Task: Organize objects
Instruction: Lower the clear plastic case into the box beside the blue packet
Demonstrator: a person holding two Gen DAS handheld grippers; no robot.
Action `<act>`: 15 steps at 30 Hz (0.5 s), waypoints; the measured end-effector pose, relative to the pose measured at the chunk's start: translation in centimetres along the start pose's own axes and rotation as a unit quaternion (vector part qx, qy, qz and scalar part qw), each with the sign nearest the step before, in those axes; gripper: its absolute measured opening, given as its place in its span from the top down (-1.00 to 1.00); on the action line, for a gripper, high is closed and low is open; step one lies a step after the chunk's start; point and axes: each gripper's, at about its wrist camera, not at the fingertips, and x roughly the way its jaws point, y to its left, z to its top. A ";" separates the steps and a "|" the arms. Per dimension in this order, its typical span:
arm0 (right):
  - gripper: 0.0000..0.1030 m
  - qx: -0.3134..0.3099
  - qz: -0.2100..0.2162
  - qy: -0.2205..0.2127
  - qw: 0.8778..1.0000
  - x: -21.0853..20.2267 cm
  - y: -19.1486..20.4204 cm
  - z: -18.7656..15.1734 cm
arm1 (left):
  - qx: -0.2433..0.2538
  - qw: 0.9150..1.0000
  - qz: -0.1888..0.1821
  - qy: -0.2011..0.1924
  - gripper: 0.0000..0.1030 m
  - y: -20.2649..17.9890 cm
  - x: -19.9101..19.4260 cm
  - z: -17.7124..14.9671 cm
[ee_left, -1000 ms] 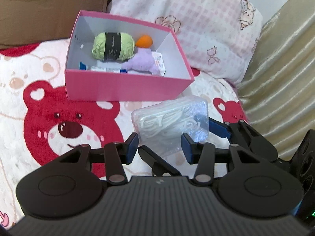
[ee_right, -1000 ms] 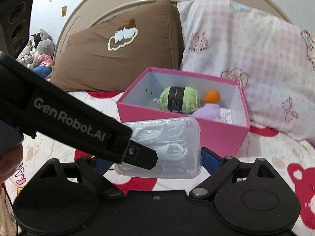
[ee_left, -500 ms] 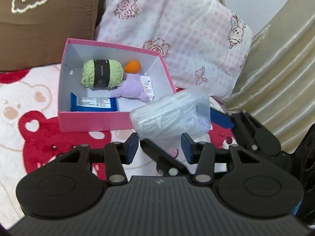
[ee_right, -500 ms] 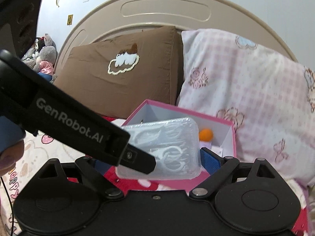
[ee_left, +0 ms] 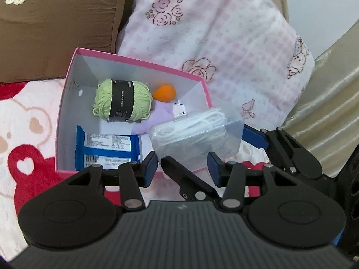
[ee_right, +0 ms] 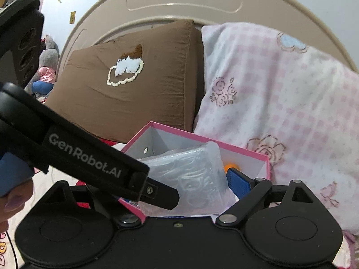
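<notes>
We hold the clear packet of white loops [ee_left: 197, 134] in the air, over the near right corner of the pink box [ee_left: 139, 62]. The right gripper [ee_right: 188, 186] has its fingers wide and pressed on the two ends of the packet. The left gripper [ee_left: 181, 168] has its fingers apart on nothing, and one right finger passes between them.

We judge that the soft, smooth packet can bend and slip out. It can also catch on the box wall and fall outside. The crossed grippers can knock each other.

We count one packet and one box. In the box are one green yarn ball [ee_left: 122, 99], one orange egg-shaped sponge [ee_left: 165, 93], one lilac soft thing [ee_left: 157, 116] and one blue pack [ee_left: 107, 148]. Behind are two pillows, one brown [ee_left: 56, 22] and one pink checked [ee_left: 213, 44].
</notes>
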 end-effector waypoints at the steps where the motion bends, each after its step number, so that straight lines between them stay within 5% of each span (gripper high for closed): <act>1: -0.83 0.001 0.003 0.000 1.000 0.4 -0.2 -0.1 | 0.001 1.000 0.006 0.004 0.09 0.2 0.5 0.2; 6: -0.83 0.017 0.040 0.036 0.998 3.0 -1.7 -0.5 | -0.010 1.000 0.009 -0.005 0.08 1.9 2.1 1.0; 15: -0.81 0.036 0.061 0.087 0.994 7.4 -3.6 -1.6 | -0.008 0.998 0.028 0.048 0.06 3.1 7.3 2.7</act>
